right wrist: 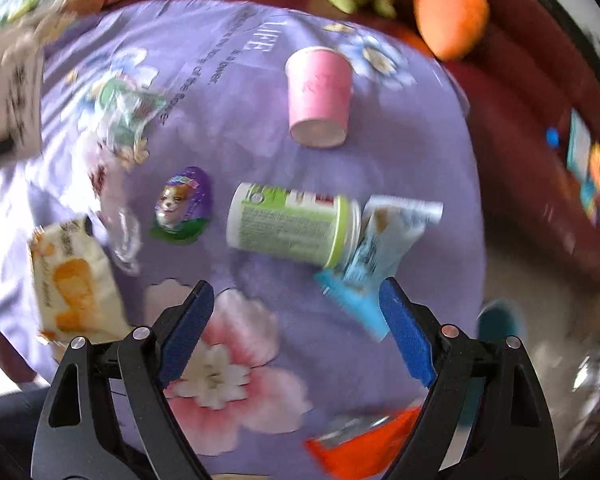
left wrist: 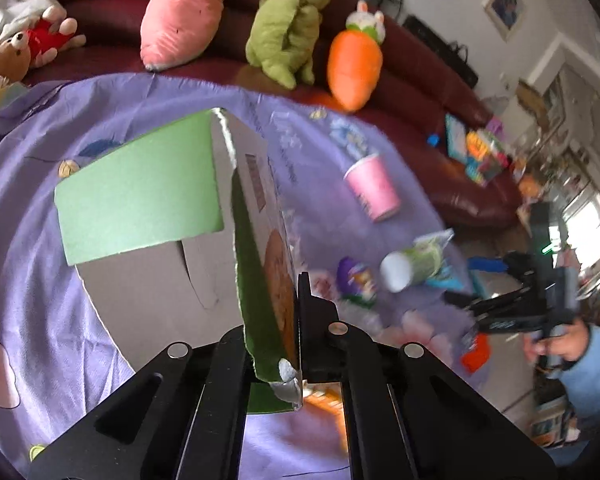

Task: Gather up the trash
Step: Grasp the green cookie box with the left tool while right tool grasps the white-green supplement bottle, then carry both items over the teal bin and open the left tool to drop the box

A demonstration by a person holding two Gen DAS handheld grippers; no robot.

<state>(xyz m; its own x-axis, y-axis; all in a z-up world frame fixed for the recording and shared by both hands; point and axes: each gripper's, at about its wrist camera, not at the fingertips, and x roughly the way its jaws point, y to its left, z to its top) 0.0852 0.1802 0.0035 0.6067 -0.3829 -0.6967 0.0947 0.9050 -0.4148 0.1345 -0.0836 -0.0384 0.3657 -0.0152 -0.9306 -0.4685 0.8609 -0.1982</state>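
My left gripper (left wrist: 296, 360) has its jaws clamped on the bottom edge of a torn green box (left wrist: 172, 208), which I hold up off the purple sheet (left wrist: 32, 216) that covers the counter; that is the only piece of trash I can call collected so far, and I see no bin or bag in either view to drop it in. My right gripper (right wrist: 296, 320) hangs over the near part of the sheet with its blue-padded jaws spread wide and nothing between them. Most of the job is left, I judge. A pink cup (right wrist: 320, 98) lies on its side toward the far edge, near the sofa (left wrist: 452, 160). In the middle lies a green-labelled tub (right wrist: 292, 226), also on its side, touching a pale blue wrapper (right wrist: 380, 240) at its lidded end; that wrapper reaches almost to my right jaw. Left of the tub sits a purple egg wrapper (right wrist: 184, 204), with a clear crinkled wrapper (right wrist: 126, 116) farther back and a yellow-and-white packet (right wrist: 76, 280) at the left edge. An orange wrapper (right wrist: 364, 444) lies at the near edge, just under my right gripper. The view is blurred, so I cannot read small labels. The tub and blue wrapper seem the closest pick for my free jaws.
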